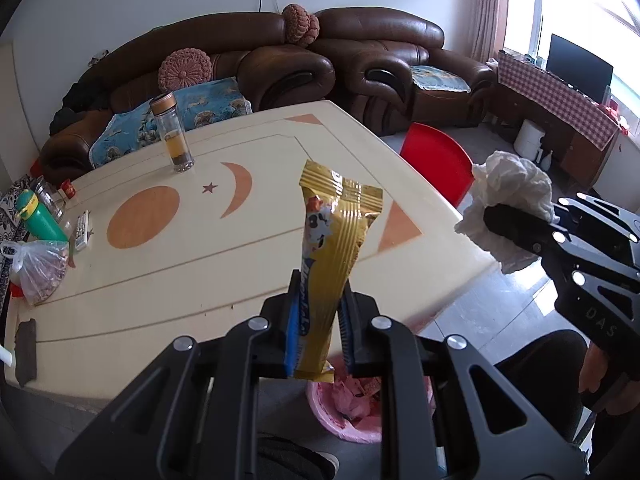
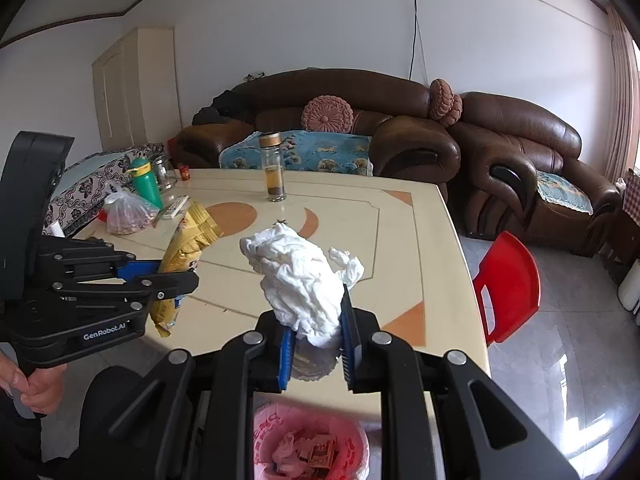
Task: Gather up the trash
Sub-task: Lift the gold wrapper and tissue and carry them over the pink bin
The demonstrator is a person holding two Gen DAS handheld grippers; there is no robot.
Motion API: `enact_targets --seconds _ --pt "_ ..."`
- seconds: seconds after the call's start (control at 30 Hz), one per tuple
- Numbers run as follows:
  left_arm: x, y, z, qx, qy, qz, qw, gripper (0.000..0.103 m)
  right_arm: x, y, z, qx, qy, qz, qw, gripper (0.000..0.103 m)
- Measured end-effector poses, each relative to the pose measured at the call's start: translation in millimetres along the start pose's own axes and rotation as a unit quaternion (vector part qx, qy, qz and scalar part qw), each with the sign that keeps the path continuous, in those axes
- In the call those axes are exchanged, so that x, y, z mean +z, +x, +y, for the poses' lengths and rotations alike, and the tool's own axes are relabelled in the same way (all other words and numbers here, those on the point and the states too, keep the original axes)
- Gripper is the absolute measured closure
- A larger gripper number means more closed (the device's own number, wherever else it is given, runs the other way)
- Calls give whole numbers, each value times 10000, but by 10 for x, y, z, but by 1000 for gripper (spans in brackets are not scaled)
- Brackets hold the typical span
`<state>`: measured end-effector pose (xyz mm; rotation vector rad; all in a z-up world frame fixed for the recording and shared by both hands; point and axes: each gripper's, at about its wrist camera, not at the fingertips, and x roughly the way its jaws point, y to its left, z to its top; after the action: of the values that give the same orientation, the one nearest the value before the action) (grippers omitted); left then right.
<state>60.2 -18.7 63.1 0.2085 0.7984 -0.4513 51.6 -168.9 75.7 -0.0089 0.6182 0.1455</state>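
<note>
My left gripper [image 1: 318, 328] is shut on a gold snack wrapper [image 1: 334, 240], held upright above the table's near edge; it also shows in the right wrist view [image 2: 188, 248]. My right gripper [image 2: 316, 340] is shut on a crumpled white tissue wad [image 2: 300, 276], which also shows in the left wrist view [image 1: 508, 196] at the right. A pink-lined trash bin [image 2: 310, 446] with scraps inside stands on the floor right below both grippers, and shows in the left wrist view [image 1: 344, 408] too.
The cream table [image 1: 168, 276] holds a glass tea bottle [image 1: 173, 133], a green bottle [image 1: 38, 218], a remote [image 1: 82, 230], a plastic bag of food [image 1: 38, 266] and a dark cloth [image 1: 26, 346]. A red chair [image 2: 508, 284] stands to the right. Brown sofas [image 2: 400, 128] lie behind.
</note>
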Motion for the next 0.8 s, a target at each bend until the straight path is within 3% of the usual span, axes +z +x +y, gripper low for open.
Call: enact_targets --seconds 0.47,0.8 --pt "-423 -115 -182 -267 130 126 9995 85 -318 -225 198 -11 -66 175 9998 84" --pt "-670 182 -193 -368 218 523 9977 85 -666 -76 185 -29 98 578 9983 84"
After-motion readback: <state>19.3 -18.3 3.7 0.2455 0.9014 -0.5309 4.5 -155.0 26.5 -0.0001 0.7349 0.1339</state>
